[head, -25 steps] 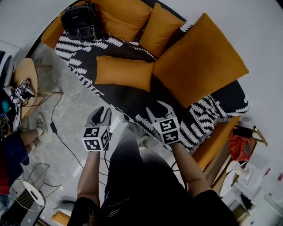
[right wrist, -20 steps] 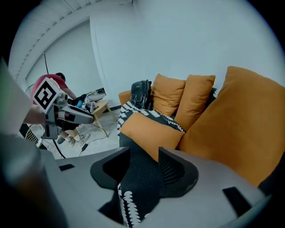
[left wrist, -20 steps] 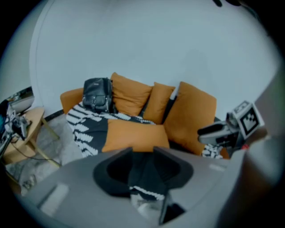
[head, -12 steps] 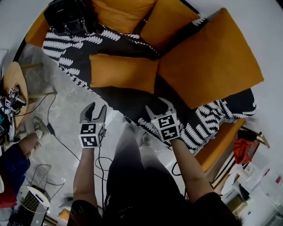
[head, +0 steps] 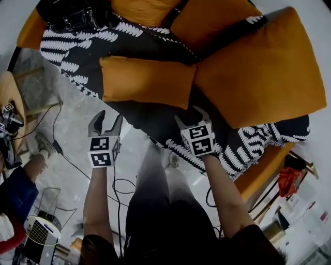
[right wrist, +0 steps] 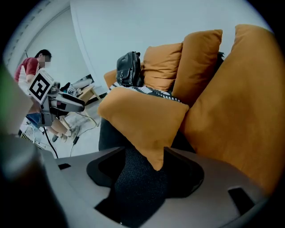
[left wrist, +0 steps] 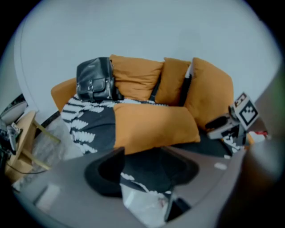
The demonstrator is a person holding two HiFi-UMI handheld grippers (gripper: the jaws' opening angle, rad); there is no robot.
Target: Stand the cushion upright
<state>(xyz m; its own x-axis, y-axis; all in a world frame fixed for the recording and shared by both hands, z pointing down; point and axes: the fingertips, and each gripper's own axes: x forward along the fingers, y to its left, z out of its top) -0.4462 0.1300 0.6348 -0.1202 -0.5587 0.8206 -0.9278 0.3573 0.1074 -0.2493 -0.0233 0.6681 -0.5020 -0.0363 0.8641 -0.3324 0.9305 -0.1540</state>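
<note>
Cushion: the small orange cushion [head: 147, 82] lies flat on the sofa seat, lengthwise across it, near the front edge.
Under it: a black throw [head: 77, 46] with white leaf print covers the seat and hangs over the front.
Neighbour: a large orange cushion [head: 264, 67] leans on the right of the seat, and its lower edge touches the small cushion's right end.
Behind: two more orange cushions [head: 207, 20] stand against the sofa back.
Right claw: the right claw [head: 189, 115] hangs just in front of the small cushion's right near corner. Its jaws are spread wide and have just been opening. In the right gripper view that corner shows in the gap between them, with neither pad pressing on it, so it holds nothing.
Left claw: the left claw [head: 109, 116] is beside the seat's front edge, below the cushion's left end and clear of it. Its jaws are also wide apart and have just been opening. Only throw and floor show between them, so it is empty.
Bag: a black bag [head: 72, 15] sits at the sofa's left end, well apart from the cushion.
Sofa: an orange sofa [head: 28, 33].
Floor: a pale marbled floor [head: 72, 134] with a black cable [head: 64, 155] trailing across it.
</note>
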